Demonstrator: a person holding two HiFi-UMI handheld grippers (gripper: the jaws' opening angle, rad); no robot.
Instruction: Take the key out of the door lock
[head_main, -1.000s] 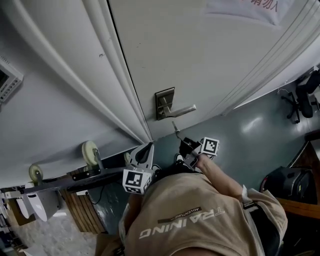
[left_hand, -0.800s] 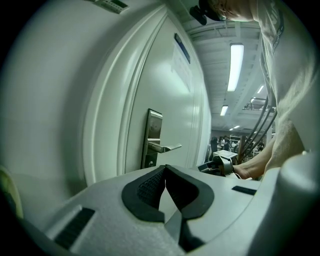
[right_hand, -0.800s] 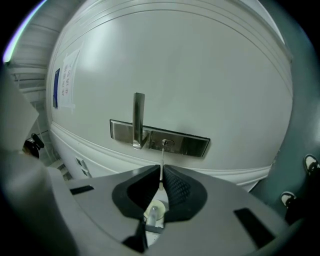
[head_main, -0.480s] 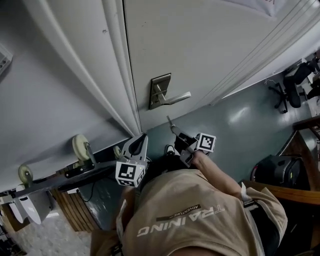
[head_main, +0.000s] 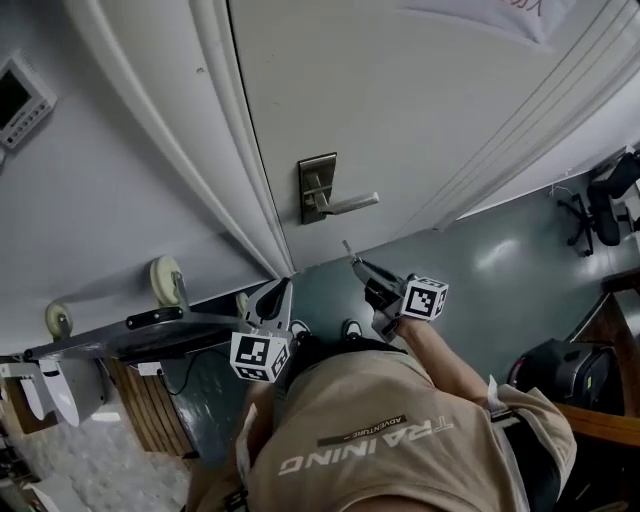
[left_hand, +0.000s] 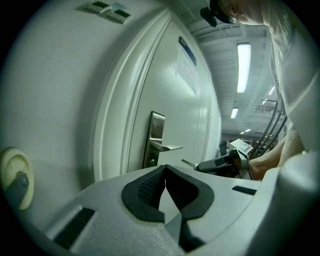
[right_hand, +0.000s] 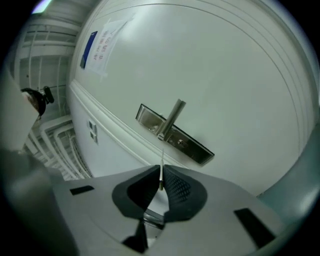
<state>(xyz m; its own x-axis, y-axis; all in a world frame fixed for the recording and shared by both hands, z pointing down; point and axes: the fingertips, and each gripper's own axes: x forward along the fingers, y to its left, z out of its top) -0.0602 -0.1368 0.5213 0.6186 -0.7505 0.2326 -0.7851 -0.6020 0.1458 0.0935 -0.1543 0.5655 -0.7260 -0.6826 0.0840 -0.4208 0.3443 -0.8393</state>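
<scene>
The pale door (head_main: 400, 110) carries a metal lock plate (head_main: 317, 187) with a lever handle (head_main: 348, 205); in the right gripper view the plate (right_hand: 174, 135) sits just beyond the jaws. My right gripper (head_main: 358, 262) is shut on the key (head_main: 348, 247), whose thin blade (right_hand: 160, 172) sticks out toward the plate and stays clear of it. My left gripper (head_main: 284, 288) hangs lower left by the door frame, jaws together with nothing between them. From the left gripper view I see the plate (left_hand: 155, 140) and the right gripper (left_hand: 215, 164) with the key (left_hand: 187, 163).
A cart with pale caster wheels (head_main: 165, 280) stands against the wall at left. An office chair (head_main: 610, 195) and a dark bag (head_main: 575, 370) are on the grey-green floor (head_main: 500, 260) to the right. A wall panel (head_main: 20, 100) is at upper left.
The head camera has shifted a little. The right gripper still holds the key free of the lock, slightly farther below the plate. The left gripper stays shut and low.
</scene>
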